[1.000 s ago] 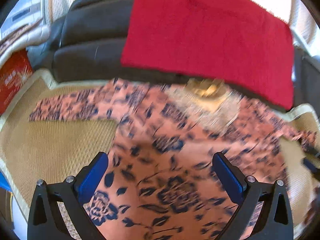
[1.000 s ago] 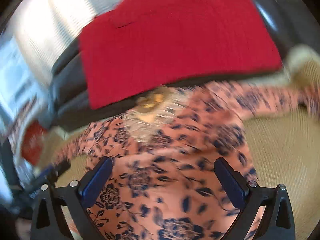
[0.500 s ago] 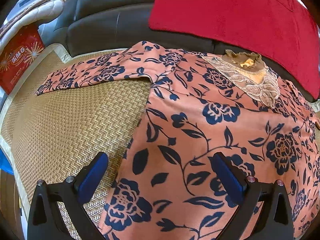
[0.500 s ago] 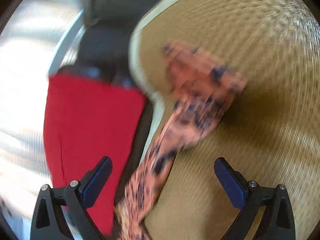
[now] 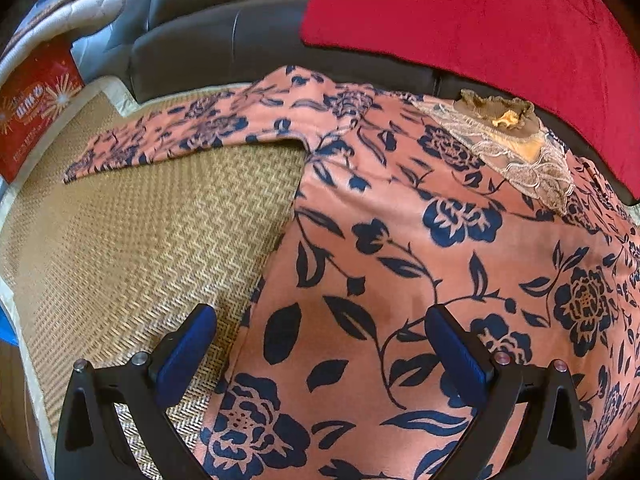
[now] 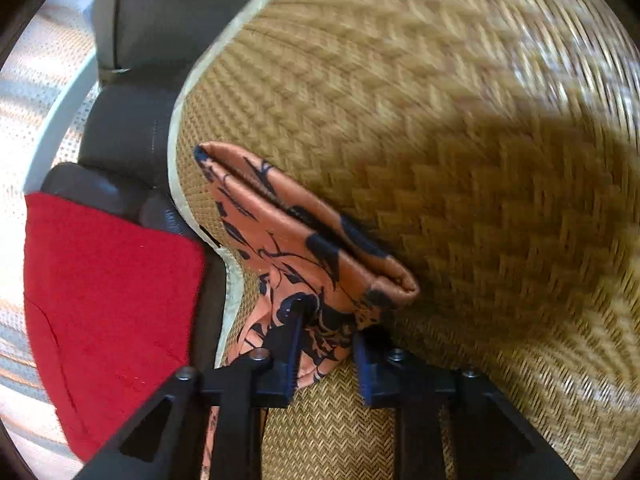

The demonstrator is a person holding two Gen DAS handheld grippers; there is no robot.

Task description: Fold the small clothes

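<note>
A salmon-pink top with dark blue flowers point(image 5: 420, 240) lies spread flat on a woven straw mat point(image 5: 140, 248). Its lace collar point(image 5: 516, 148) is at the far right and its left sleeve point(image 5: 192, 132) stretches out to the left. My left gripper point(image 5: 320, 344) is open and empty, low over the left side of the body panel. In the right wrist view, my right gripper point(image 6: 326, 344) is shut on the right sleeve point(image 6: 304, 248), whose cuff end lies folded on the mat point(image 6: 480, 200).
A dark leather sofa point(image 5: 224, 40) with a red cushion point(image 5: 480, 32) backs the mat; the cushion also shows in the right wrist view point(image 6: 108, 300). A red printed box point(image 5: 32, 104) stands at the far left. The mat's pale border point(image 6: 180, 92) runs near the sleeve.
My right gripper swung right from the garment's body to the right sleeve and closed on it. My left gripper moved left and lower over the body panel and stays open.
</note>
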